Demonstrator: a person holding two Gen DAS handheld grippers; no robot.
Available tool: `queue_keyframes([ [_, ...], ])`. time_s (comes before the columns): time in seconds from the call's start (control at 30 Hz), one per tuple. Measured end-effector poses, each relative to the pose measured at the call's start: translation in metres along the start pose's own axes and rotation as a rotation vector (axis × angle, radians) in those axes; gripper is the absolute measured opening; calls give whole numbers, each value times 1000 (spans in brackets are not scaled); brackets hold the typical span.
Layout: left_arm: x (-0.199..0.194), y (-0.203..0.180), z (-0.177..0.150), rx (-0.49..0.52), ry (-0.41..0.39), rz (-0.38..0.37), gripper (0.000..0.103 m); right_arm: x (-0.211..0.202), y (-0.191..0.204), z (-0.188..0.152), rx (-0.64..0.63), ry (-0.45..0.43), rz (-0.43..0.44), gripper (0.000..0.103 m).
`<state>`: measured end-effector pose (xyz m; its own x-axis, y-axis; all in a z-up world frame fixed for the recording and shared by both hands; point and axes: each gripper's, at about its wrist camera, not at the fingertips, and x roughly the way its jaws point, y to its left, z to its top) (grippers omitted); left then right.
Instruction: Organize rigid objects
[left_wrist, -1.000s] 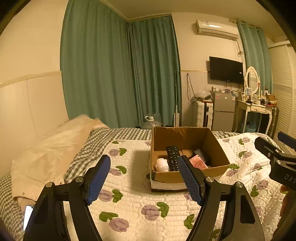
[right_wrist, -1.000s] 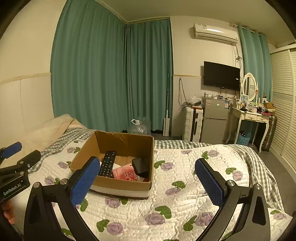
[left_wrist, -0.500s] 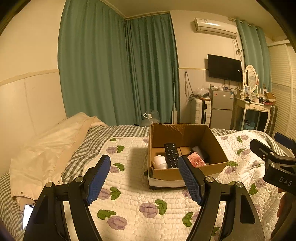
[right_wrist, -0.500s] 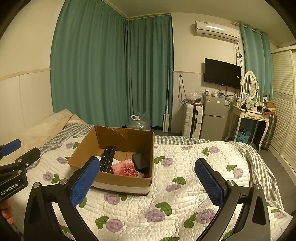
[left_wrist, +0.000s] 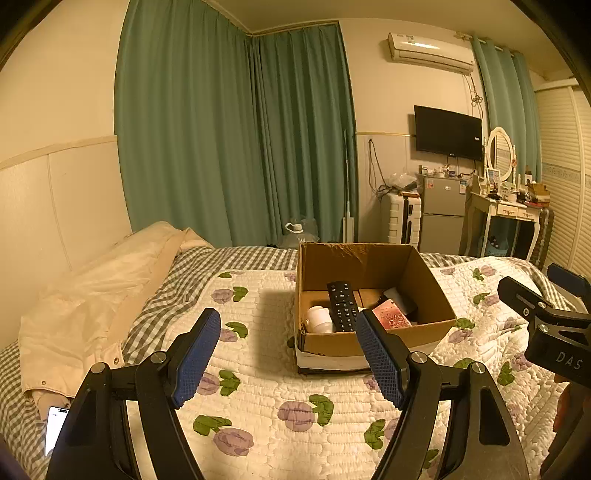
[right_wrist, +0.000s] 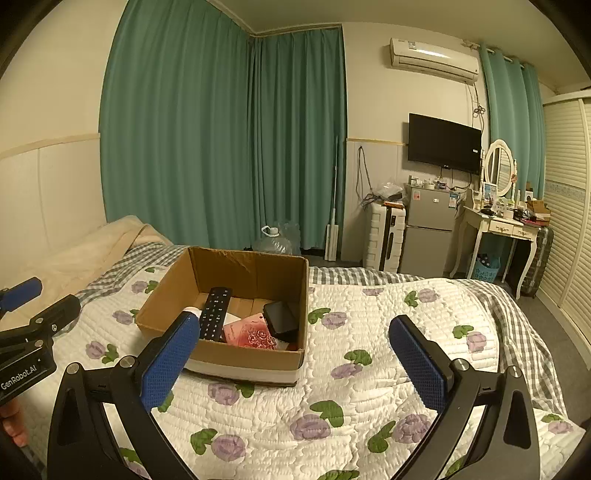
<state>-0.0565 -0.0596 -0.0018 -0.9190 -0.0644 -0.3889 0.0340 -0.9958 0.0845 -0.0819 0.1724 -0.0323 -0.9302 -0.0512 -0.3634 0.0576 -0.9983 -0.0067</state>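
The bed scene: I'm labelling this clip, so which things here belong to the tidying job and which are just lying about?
Part of the job:
cardboard box
remote
pink packet
black case
white cup
left gripper and right gripper, both open and empty

Lying about:
phone
beige duvet
water jug

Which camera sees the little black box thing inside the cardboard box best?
The right wrist view. There the black case shows whole, leaning in the box's right corner beside the pink card. In the left wrist view only a dark sliver shows behind the card.
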Motion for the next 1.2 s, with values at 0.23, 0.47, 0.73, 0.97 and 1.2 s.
queue_keyframes([
  [0.23, 0, 0, 0, 0, 0, 2, 78, 0, -1, 0, 2, 4, 0, 103],
  [0.47, 0, 0, 0, -1, 0, 2, 78, 1, 0, 0, 5, 7, -2, 103],
  [0.73, 1, 1, -2, -3, 3, 0, 78, 1, 1, 0, 5, 12, -1, 103],
  [0.97, 3, 3, -4, 0, 6, 0, 78, 1, 1, 0, 6, 16, 0, 103],
  [1.2, 4, 3, -5, 2, 10, -1, 78, 3, 3, -1, 6, 20, -3, 103],
])
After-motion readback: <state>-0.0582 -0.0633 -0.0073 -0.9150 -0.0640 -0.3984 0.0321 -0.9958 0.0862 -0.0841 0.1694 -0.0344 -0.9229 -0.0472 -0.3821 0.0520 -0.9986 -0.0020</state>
